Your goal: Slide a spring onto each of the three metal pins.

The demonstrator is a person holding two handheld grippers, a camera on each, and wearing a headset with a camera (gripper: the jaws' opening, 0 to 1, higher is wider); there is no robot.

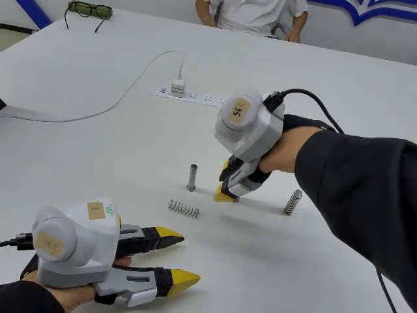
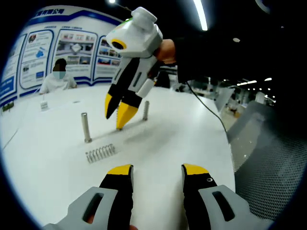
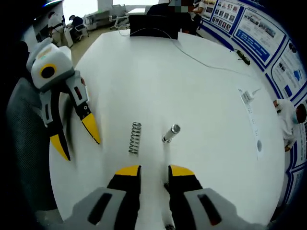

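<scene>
Head view: left hand-held gripper (image 1: 187,259) at 7 o'clock, jaws spread, empty, pointing toward the loose spring (image 1: 183,208). It lies flat on the white bench (image 1: 117,150), just at 6 o'clock of the bare upright pin (image 1: 191,177). Right hand-held gripper (image 1: 226,194) is tips-down on the bench at 3 o'clock of that pin; jaws narrow, can't tell if they nip anything. Second spring (image 1: 293,202) stands tilted further out at 3 o'clock, maybe already on a pin.

My read: the loose spring goes on next. Pinch it mid-length, lightly, since open wire coils squash and roll. Stand it up, line its bore with the smooth metal cylinder, lower straight. Side load would likely topple the pin.
</scene>
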